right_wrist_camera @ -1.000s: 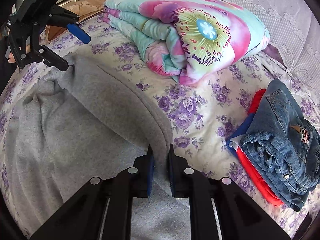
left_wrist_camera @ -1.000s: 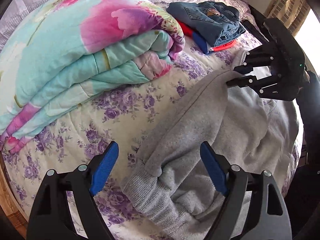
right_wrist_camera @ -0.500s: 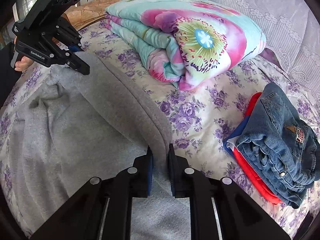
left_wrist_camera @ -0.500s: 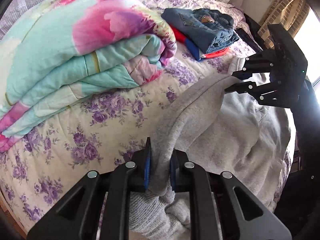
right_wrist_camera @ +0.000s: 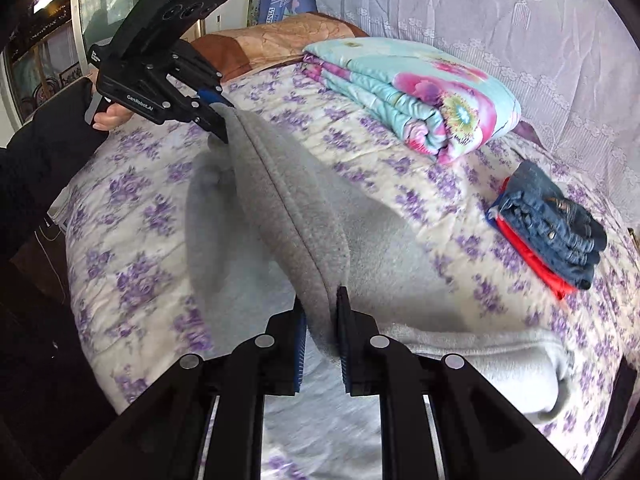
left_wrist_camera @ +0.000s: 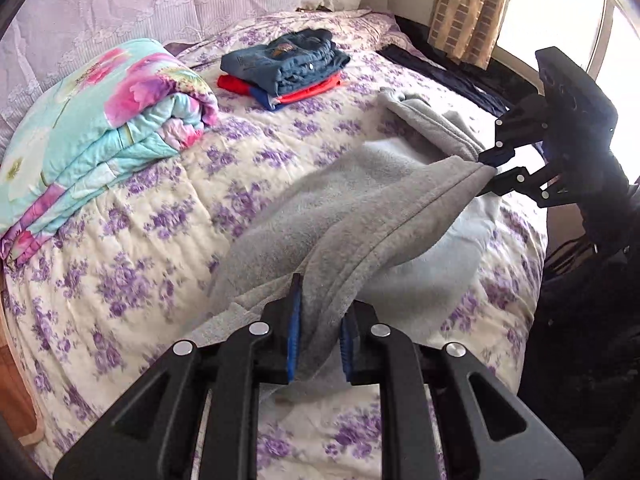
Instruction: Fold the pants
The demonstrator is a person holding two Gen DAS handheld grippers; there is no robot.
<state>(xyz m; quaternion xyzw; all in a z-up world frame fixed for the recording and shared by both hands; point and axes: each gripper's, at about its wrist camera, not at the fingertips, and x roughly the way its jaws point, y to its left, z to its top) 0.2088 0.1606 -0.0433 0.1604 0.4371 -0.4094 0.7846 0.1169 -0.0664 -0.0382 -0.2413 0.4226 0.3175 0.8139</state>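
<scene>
Grey sweatpants (left_wrist_camera: 360,208) hang stretched in a taut ridge between my two grippers above the flowered bed. My left gripper (left_wrist_camera: 318,320) is shut on one end of the lifted edge, the cloth pinched between its blue pads. The right gripper (left_wrist_camera: 490,172) shows at the right of the left wrist view, clamped on the other end. In the right wrist view the right gripper (right_wrist_camera: 320,320) grips the grey sweatpants (right_wrist_camera: 288,200), and the left gripper (right_wrist_camera: 218,120), held by a hand, pinches the far end. The rest of the pants trails on the bed.
A folded turquoise and pink quilt (left_wrist_camera: 100,120) (right_wrist_camera: 420,92) lies near the lace-covered wall. A stack of folded jeans on red and blue clothes (left_wrist_camera: 288,68) (right_wrist_camera: 548,232) sits further along. The bed cover (left_wrist_camera: 160,220) has purple flowers. A brown headboard (right_wrist_camera: 280,40) stands behind the left gripper.
The left gripper's jaws closed on the pants' edge. Both grippers then lifted and pulled back from the quilt, carrying the edge taut; the quilt and the jeans stack look farther away.
</scene>
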